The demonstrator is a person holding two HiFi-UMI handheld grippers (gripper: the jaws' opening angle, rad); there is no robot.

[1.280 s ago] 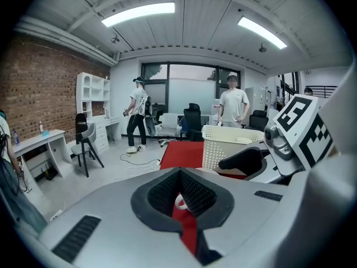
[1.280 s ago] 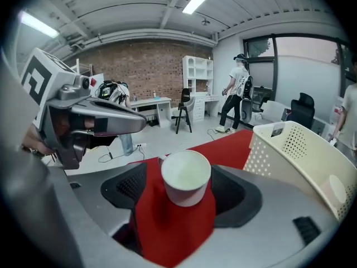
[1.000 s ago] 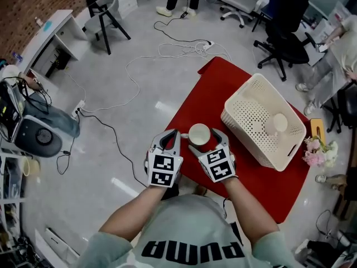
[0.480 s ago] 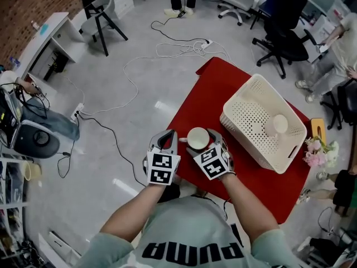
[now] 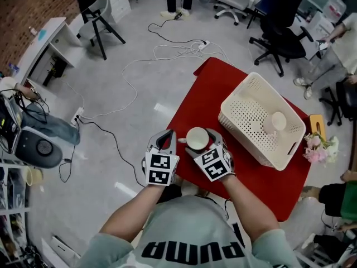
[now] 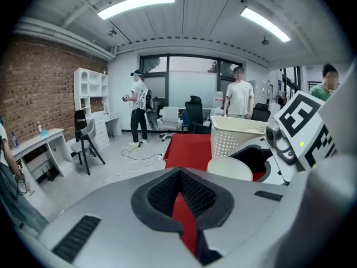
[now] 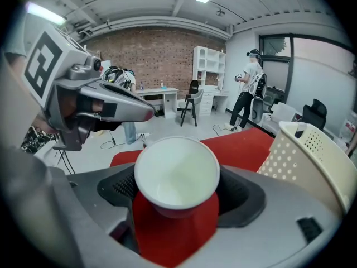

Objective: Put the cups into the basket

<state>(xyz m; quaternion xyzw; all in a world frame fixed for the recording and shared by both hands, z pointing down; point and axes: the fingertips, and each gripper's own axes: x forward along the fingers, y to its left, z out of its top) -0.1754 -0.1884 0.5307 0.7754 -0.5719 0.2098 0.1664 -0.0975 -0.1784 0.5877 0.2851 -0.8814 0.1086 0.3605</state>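
A white cup [image 5: 197, 138] sits between the jaws of my right gripper [image 5: 201, 142], which is shut on it over the near left part of the red table [image 5: 212, 88]. In the right gripper view the cup [image 7: 177, 175] is upright, its empty mouth facing the camera. My left gripper [image 5: 167, 138] is beside it at the table's left edge, shut with nothing in it [image 6: 180, 191]. The cream perforated basket [image 5: 240, 102] stands at the table's right, and a second white cup [image 5: 277, 121] lies inside it.
A pink flower bunch [image 5: 316, 149] lies past the basket's near right corner. Cables [image 5: 128, 71] trail over the grey floor to the left. Office chairs [image 5: 279, 27], a stool [image 5: 95, 15] and standing people [image 6: 241, 99] are farther off.
The right gripper with the cup has shifted a little toward me and closer to the left gripper. The left gripper has barely moved.
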